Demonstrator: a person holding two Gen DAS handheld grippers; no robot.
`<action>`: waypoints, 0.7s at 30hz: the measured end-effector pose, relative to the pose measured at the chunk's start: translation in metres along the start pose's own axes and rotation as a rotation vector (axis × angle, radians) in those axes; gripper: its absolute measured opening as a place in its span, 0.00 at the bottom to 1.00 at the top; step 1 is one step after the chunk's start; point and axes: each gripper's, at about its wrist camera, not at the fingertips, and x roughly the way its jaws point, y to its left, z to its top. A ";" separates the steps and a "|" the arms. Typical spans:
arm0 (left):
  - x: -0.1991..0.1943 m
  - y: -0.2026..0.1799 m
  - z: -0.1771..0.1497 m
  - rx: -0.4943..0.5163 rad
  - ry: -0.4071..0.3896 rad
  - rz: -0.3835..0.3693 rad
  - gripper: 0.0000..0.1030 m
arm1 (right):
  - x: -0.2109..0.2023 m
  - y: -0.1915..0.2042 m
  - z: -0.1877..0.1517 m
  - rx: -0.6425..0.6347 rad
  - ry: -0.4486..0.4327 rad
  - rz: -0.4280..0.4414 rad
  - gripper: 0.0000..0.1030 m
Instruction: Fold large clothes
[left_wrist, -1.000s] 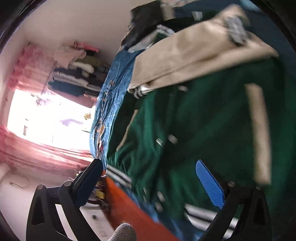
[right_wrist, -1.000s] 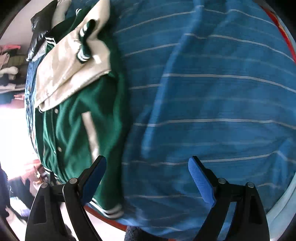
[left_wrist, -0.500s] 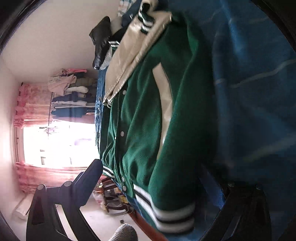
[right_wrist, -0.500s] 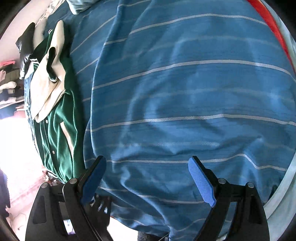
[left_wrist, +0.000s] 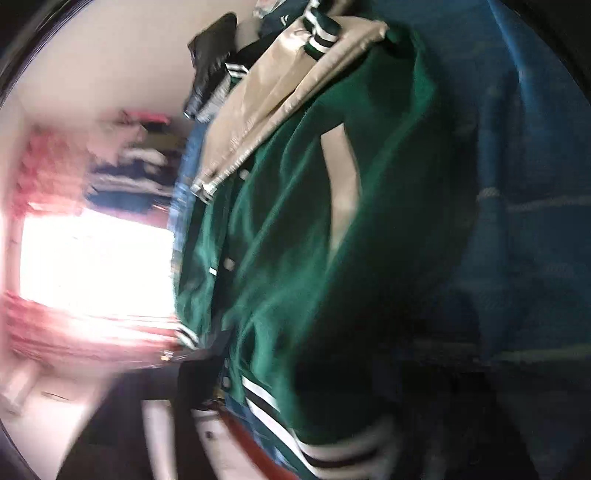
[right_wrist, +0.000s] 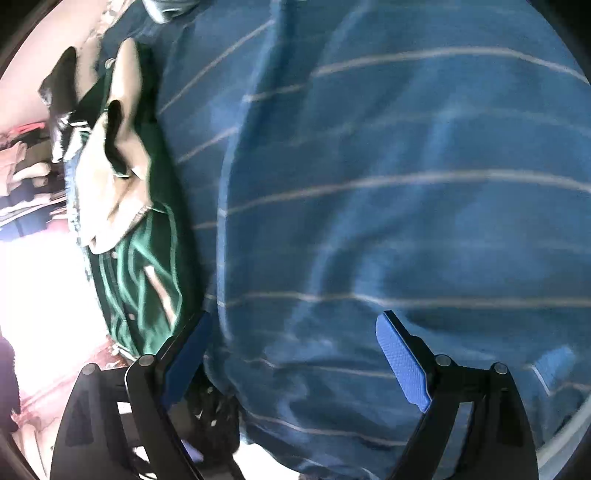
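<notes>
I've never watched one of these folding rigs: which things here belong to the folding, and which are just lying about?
Part of the job:
green jacket with its tan sleeve
blue striped cover it lies on
right hand-held gripper, open

Just lying about:
stacked clothes by the window
black garment

green jacket (left_wrist: 295, 240): 1 | striped blue cover (right_wrist: 406, 184): 1 | black garment (left_wrist: 210, 81): 1

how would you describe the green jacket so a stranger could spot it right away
Start from the blue striped bedcover that fills the right wrist view. Along its left edge lies the green jacket, with snap buttons down the front. Its beige sleeves and striped white-and-dark cuffs set it apart from the black garment beyond.
</notes>
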 end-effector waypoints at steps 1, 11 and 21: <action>-0.006 0.006 -0.001 -0.015 -0.004 -0.007 0.20 | 0.003 0.005 0.005 -0.013 0.001 0.010 0.89; -0.029 0.048 0.013 -0.131 -0.023 -0.017 0.12 | 0.043 0.065 0.074 -0.114 0.010 0.461 0.89; -0.019 0.059 0.019 -0.149 -0.009 -0.027 0.11 | 0.117 0.115 0.152 0.004 0.056 0.637 0.91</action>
